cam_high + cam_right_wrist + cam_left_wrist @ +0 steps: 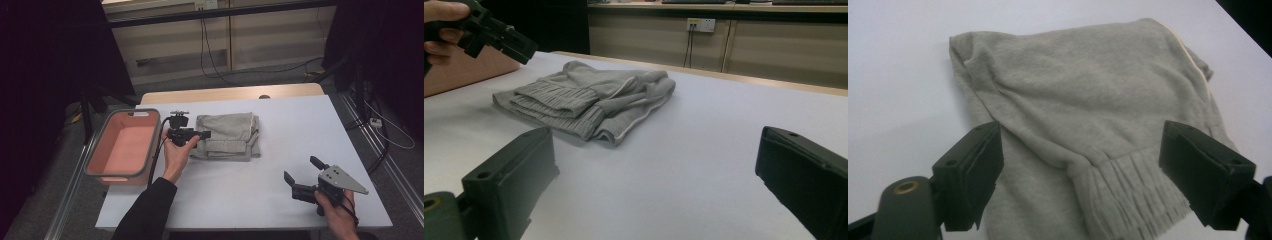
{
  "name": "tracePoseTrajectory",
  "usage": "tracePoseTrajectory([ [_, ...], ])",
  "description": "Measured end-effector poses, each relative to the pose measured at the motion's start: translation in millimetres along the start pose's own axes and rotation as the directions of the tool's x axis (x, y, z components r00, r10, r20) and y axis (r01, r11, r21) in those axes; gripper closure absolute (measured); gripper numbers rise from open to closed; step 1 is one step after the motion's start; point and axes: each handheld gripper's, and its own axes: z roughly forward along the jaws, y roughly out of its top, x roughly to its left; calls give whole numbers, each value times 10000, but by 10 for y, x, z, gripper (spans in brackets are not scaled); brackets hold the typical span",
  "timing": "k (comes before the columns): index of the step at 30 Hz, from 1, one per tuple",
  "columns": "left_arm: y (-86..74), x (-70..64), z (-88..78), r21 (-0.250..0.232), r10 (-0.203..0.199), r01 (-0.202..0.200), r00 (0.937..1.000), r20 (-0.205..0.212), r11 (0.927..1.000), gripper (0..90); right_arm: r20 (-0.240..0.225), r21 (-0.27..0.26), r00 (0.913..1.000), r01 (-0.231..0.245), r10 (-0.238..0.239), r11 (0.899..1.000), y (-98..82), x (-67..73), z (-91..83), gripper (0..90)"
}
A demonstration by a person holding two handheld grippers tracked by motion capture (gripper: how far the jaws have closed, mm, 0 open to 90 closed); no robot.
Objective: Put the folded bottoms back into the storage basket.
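A folded grey garment (227, 136) with ribbed cuffs lies on the white table (280, 125), left of its middle. My left gripper (201, 134) hovers at the garment's left edge, pointing right over it. In the left gripper view its jaws stand open (1080, 137) on either side of the grey garment (1088, 85), with the ribbed hem below them and no pad pressing on cloth. My right gripper (301, 169) rests near the table's front right, open with nothing between its jaws (654, 137), pointing toward the garment (589, 100). The left gripper (516, 46) shows there at upper left.
A pink basket (92, 152) with a grey rim stands at the table's left edge, right beside the left hand. Its wall (464, 70) shows behind the garment in the right gripper view. Bare table stretches between the garment and the right gripper. Cables hang behind the table.
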Motion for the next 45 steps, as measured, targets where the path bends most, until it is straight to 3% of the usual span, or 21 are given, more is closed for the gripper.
tracePoseTrajectory([
  [2, 17, 37, 56, 167, -92, 94, 9999, -126, 9998, 196, -5, 6, 10000, 1, -1, 10000, 0, 0, 1, 25],
  [4, 48, 103, 156, 442, -423, 432, 9988, -227, 9981, 208, -10, 3, 10000, 3, -3, 10000, 0, 0, -1, 26],
  [8, 57, 178, 243, 552, -743, 754, 9970, -214, 9956, 252, -40, 7, 10000, 9, -9, 10000, 0, -4, -4, 26],
  [12, 67, 239, 318, 679, -722, 762, 9956, -594, 9948, 286, -19, 9, 10000, -20, 20, 10000, 0, -12, -8, 26],
  [21, 71, 310, 408, 585, -981, 1022, 9927, -702, 9930, 301, -23, 25, 10000, -19, 19, 10000, -1, -7, -5, 26],
  [22, 55, 318, 449, 716, -1129, 1173, 9916, -624, 9905, 300, -30, 25, 10000, -17, 17, 10000, -1, -7, -5, 27],
  [29, 49, 300, 480, 739, -1132, 1175, 9918, -594, 9903, 300, -58, 41, 10000, 28, -28, 10000, -4, -5, -2, 27],
  [32, 52, 276, 484, 985, -1510, 1516, 9884, -138, 9835, 352, -63, 55, 9999, 84, -84, 9999, -4, -5, 0, 26],
  [35, 64, 228, 500, 1188, -1541, 1552, 9879, -188, 9807, 358, -64, 50, 9999, 99, -98, 9999, -4, -5, 0, 26],
  [36, 73, 210, 509, 1365, -1723, 1728, 9849, -161, 9754, 411, -49, 59, 9999, 97, -97, 9999, -4, -3, 1, 27],
  [38, 72, 215, 511, 1476, -1834, 1816, 9830, -17, 9722, 488, -49, 64, 9999, 104, -103, 9999, -5, -3, 1, 27],
  [40, 71, 211, 514, 1471, -1917, 1908, 9814, -82, 9706, 501, -53, 62, 9999, 106, -106, 9999, -5, -3, 1, 26],
  [43, 62, 217, 527, 1609, -1963, 1897, 9802, 263, 9686, 559, -52, 63, 9999, 107, -107, 9999, -5, -3, 1, 27],
  [45, 58, 202, 532, 1614, -2001, 1931, 9794, 284, 9678, 591, -50, 77, 9999, 112, -111, 9999, -6, -4, 4, 26],
])
